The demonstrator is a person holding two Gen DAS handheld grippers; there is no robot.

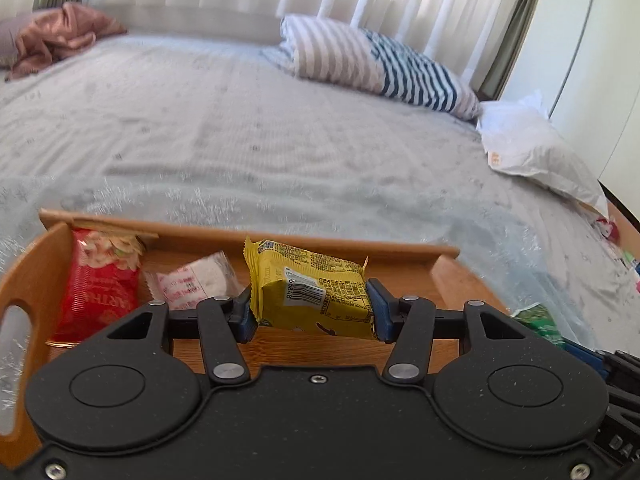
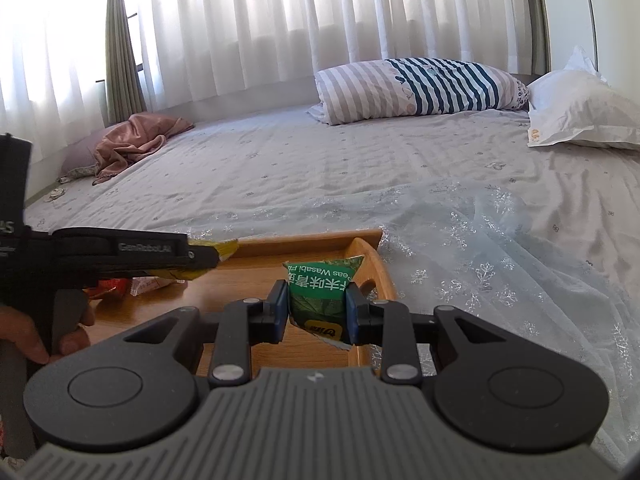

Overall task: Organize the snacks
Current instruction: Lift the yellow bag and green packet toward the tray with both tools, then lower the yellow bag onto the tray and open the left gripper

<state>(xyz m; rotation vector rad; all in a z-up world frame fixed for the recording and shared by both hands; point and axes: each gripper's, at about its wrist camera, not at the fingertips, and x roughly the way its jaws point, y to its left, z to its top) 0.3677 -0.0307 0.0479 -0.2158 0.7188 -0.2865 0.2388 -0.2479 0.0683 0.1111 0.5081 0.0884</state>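
The job looked about midway. At the lower left of the left wrist view, the wooden tray already held two snacks: a red packet leaning against its left wall and, just right of it, a small pink-and-white packet lying on the floor. At frame centre the left gripper was closed on a yellow packet, held above the tray's floor and not yet set down. In the right wrist view, the right gripper at lower centre was clamped on a green wasabi packet, over the tray's right end. Both seemed to be awaiting placement. At the far right edge of the left view, something red and green lay on the bed, too blurred to name; perhaps more snacks. Count: one tray, four clear packets, two inside and two gripped.
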